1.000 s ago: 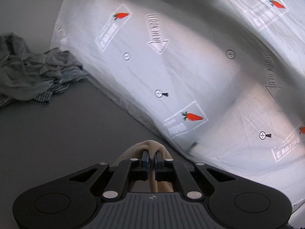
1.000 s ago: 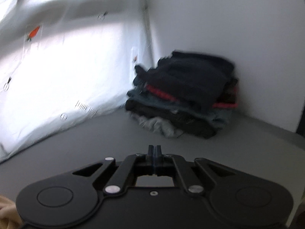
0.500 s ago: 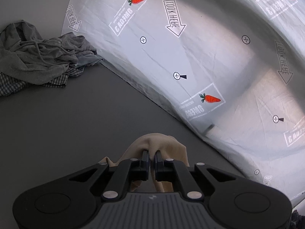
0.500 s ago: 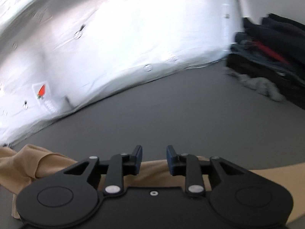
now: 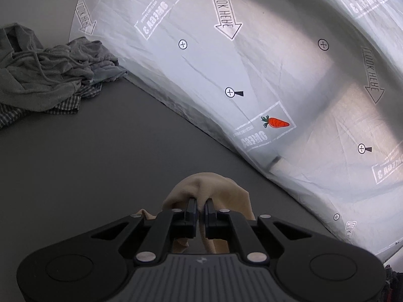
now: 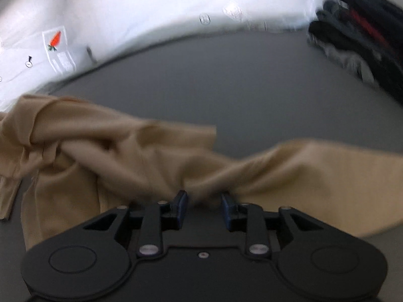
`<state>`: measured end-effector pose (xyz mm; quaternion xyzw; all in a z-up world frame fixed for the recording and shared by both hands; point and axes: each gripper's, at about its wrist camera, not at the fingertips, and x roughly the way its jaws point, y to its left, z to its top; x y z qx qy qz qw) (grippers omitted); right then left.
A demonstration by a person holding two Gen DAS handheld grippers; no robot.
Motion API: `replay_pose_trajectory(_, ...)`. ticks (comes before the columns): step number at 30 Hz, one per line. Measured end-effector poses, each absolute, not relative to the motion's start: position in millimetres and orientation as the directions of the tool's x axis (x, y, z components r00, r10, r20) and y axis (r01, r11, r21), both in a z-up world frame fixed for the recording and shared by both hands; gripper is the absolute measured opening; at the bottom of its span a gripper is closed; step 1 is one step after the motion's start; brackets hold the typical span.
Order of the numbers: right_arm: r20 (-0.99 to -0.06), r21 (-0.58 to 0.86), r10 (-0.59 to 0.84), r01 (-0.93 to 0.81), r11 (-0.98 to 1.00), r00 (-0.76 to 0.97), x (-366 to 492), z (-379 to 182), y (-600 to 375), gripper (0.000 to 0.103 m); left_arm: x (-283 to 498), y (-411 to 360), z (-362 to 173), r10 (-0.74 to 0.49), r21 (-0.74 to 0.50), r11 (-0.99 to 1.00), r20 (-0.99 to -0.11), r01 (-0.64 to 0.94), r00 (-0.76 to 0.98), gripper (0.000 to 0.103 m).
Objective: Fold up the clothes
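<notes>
The left gripper (image 5: 200, 206) is clamped on a bunch of the tan garment (image 6: 141, 148), which lies crumpled across the near side of the bench (image 6: 252, 80). The right gripper (image 6: 204, 202) stands apart, cloth between its fingers. Grey clothes (image 5: 42, 75) sit at the far left, dark clothes (image 6: 362, 37) at the far right.

Tan soft cotton garment (image 6: 156, 156) lies crumpled, spread sideways across dark grey tabletop (image 6: 252, 80), 1 bunched fold raised at its left end.
</notes>
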<state>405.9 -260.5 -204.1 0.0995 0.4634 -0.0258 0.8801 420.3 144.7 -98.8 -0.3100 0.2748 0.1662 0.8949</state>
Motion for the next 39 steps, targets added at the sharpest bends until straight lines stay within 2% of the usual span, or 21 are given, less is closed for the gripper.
replay_pose_trajectory(3,-0.814,0.107,0.009,0.135,0.985,0.580,396,-201,-251,0.030,421,151,-103,0.110,-0.469,0.751,-0.606,-0.465,0.788,0.007)
replay_pose_trajectory(10,-0.728,0.120,-0.017,0.151,0.981,0.685,396,-175,-249,0.033,423,158,-110,0.082,-0.445,0.773,-0.638,-0.453,0.766,0.011)
replay_pose_trajectory(12,-0.707,0.128,-0.023,0.160,0.979,0.707,398,-169,-249,0.034,422,159,-112,0.072,-0.441,0.776,-0.647,-0.450,0.759,0.024)
replay_pose_trajectory(14,-0.692,0.130,-0.027,0.161,0.978,0.721,401,-166,-247,0.035,419,161,-113,0.056,-0.448,0.776,-0.652,-0.444,0.756,0.028)
replay_pose_trajectory(18,-0.678,0.152,-0.019,0.165,0.974,0.735,409,-164,-250,0.036,406,165,-120,-0.055,-0.557,0.727,-0.629,-0.401,0.776,0.041)
replay_pose_trajectory(21,-0.678,0.155,-0.014,0.161,0.975,0.735,410,-164,-246,0.036,398,159,-129,-0.131,-0.608,0.704,-0.620,-0.368,0.773,0.042)
replay_pose_trajectory(26,-0.687,0.158,-0.007,0.159,0.974,0.727,414,-168,-243,0.036,397,140,-154,-0.202,-0.632,0.675,-0.655,-0.381,0.728,0.042)
replay_pose_trajectory(34,-0.694,0.192,0.012,0.169,0.967,0.720,417,-173,-249,0.038,403,118,-191,-0.420,-0.800,0.467,-0.576,-0.377,0.702,0.044)
replay_pose_trajectory(39,-0.679,0.203,0.009,0.176,0.963,0.734,418,-171,-253,0.039,419,94,-201,-0.488,-0.823,0.438,-0.556,-0.362,0.673,0.049)
